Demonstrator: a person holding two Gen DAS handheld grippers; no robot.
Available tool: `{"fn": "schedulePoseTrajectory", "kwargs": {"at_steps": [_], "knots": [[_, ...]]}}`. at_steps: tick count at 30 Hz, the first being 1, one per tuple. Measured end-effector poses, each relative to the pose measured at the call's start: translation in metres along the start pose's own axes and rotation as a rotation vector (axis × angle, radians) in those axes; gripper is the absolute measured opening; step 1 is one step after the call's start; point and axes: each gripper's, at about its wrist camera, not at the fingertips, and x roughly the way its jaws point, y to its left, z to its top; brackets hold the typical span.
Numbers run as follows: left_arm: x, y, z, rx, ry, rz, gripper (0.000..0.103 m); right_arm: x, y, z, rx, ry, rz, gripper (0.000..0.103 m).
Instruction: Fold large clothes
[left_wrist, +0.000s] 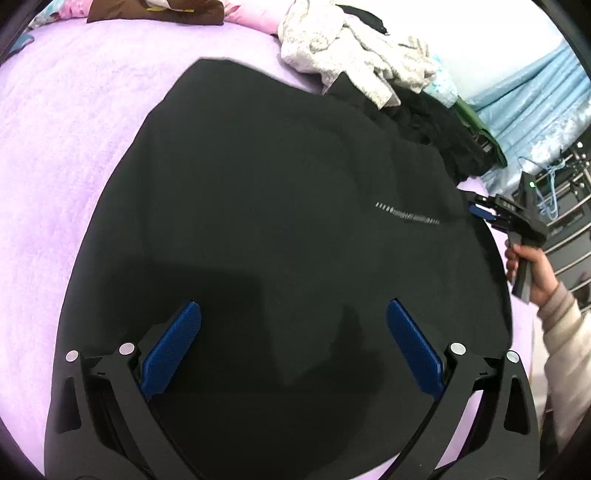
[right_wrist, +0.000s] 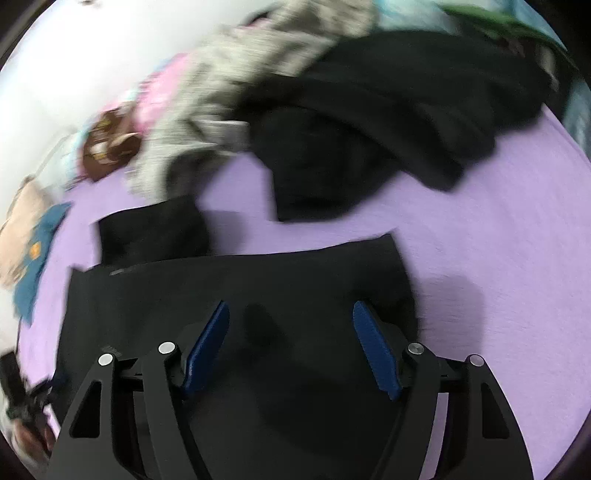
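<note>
Spreading across a lilac bedspread (left_wrist: 55, 155), a large black garment (left_wrist: 280, 206) lay mostly flat and served as the landmark for everything else. To its left was only bare bedspread. Over the garment's near part hovered the left gripper (left_wrist: 293, 343), its blue pads (left_wrist: 173, 347) spread wide and released, nothing between them but the cloth lying below. Beyond the garment's far edge, toward the right, sat a heap of unfolded clothes (left_wrist: 351, 55), pale knitwear on top of dark items. At the garment's right edge a hand (left_wrist: 532, 273) in a cream sleeve held the right gripper (left_wrist: 480, 212); its own camera, blurred, showed its jaws parted and empty above a corner of the black cloth (right_wrist: 388, 251), with a sleeve-like strip (right_wrist: 151, 232) sticking out further left. Judging by this, the step in hand was taking hold of two edge points for a fold. Doing it well would likely mean pinching only the top layer at matching points on the hem or sides, lifting both sides evenly, and keeping the fabric taut so no wrinkle got trapped.
</note>
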Motion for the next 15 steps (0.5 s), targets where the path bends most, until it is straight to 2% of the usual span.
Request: {"fn": "schedulePoseTrajectory", "kwargs": {"at_steps": [1,3,5,6,8,11,15], "knots": [[0.002,-0.001,-0.002,0.014,0.0,0.009,0.097,0.006,-0.008,0.0,0.002,0.01,-0.038,0.057],[0.004,0.0,-0.002,0.021,0.005,0.011,0.097,0.009,-0.015,-0.001,0.006,0.016,-0.079,0.055],[0.004,0.002,-0.002,0.007,0.002,0.002,0.097,-0.001,-0.02,-0.005,0.029,0.006,-0.065,0.057],[0.002,0.004,-0.001,-0.005,-0.001,-0.007,0.097,-0.009,-0.019,-0.007,0.032,-0.009,-0.051,0.065],[-0.003,0.006,0.001,-0.026,-0.012,-0.019,0.097,-0.039,-0.012,-0.018,-0.012,-0.059,-0.024,0.073],[-0.018,0.009,-0.002,-0.062,-0.029,-0.024,0.097,-0.08,0.001,-0.042,-0.105,-0.082,-0.033,0.074],[-0.04,0.003,-0.01,-0.067,-0.07,-0.029,0.097,-0.123,0.003,-0.082,-0.138,-0.083,-0.053,0.075]]}}
